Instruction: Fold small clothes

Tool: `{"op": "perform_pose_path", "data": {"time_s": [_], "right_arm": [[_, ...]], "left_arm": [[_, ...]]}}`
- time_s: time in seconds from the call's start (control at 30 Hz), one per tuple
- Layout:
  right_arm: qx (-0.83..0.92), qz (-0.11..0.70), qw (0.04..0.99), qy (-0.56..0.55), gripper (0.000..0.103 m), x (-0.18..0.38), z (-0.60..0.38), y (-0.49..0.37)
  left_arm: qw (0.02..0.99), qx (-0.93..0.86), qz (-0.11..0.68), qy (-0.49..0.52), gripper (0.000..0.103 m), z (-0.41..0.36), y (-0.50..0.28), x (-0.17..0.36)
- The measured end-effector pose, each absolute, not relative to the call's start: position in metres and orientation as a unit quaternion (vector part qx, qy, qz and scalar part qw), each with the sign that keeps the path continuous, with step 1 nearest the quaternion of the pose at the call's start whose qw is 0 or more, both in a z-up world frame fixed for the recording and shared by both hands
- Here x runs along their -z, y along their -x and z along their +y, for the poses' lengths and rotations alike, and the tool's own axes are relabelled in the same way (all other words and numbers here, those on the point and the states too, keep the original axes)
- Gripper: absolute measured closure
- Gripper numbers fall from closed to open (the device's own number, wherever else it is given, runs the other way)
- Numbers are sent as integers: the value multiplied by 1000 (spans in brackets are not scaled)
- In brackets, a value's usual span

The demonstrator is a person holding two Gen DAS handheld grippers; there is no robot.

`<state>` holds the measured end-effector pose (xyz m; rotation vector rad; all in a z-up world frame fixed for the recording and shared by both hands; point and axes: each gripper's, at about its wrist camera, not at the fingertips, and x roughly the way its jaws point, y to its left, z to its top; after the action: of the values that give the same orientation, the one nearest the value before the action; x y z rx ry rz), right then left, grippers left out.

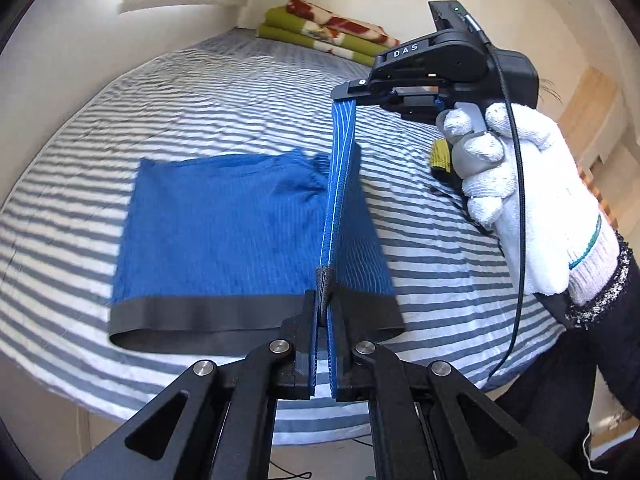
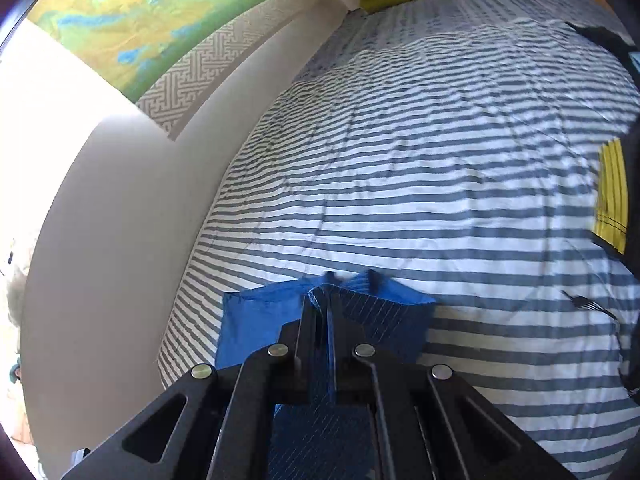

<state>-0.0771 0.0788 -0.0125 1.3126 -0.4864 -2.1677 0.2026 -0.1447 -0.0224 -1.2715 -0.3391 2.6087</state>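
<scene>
We see blue shorts (image 1: 224, 224) with a dark waistband (image 1: 200, 316) lying partly flat on a striped bedsheet (image 1: 200, 92). One side of the shorts is lifted off the sheet as a taut, pinstriped fold running between the two grippers.

Left gripper (image 1: 323, 320): jaws nearly closed, pinching the waistband end of the lifted fold. The flat part of the shorts spreads to the left of the jaws and just beyond them.

Right gripper (image 1: 344, 98): held by a white-gloved hand (image 1: 516, 184) ahead of the left jaws and above them. Its jaws are closed on the far end of the fold. In the right wrist view, the gripper (image 2: 328, 308) has blue cloth clamped between its fingers, with more cloth hanging below and the flat part showing left of the jaws.

Folded green blankets (image 1: 320, 28) sit at the far end of the bed, well beyond both jaws. A yellow-and-black item (image 2: 612, 196) lies far right of the right jaws; we cannot tell what it is.
</scene>
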Motion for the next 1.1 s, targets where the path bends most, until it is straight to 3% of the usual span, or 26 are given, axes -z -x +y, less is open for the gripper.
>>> {"op": "perform_pose_path", "data": {"time_s": [0.37, 0.77, 0.87, 0.93, 1.1], "right_arm": [[804, -12, 302, -512, 99, 36, -132, 79], [803, 35, 264, -533, 99, 76, -184, 92], [800, 36, 268, -535, 99, 82, -191, 94], [794, 31, 282, -538, 95, 84, -193, 97], [805, -23, 313, -504, 74, 49, -158, 99]], "left_arm": [[32, -875, -217, 431, 100, -261, -230, 80], [27, -864, -253, 435, 99, -289, -214, 106], [29, -862, -253, 438, 93, -290, -216, 105], [20, -866, -247, 434, 72, -292, -222, 100], [1, -885, -251, 392, 69, -305, -233, 76]]}}
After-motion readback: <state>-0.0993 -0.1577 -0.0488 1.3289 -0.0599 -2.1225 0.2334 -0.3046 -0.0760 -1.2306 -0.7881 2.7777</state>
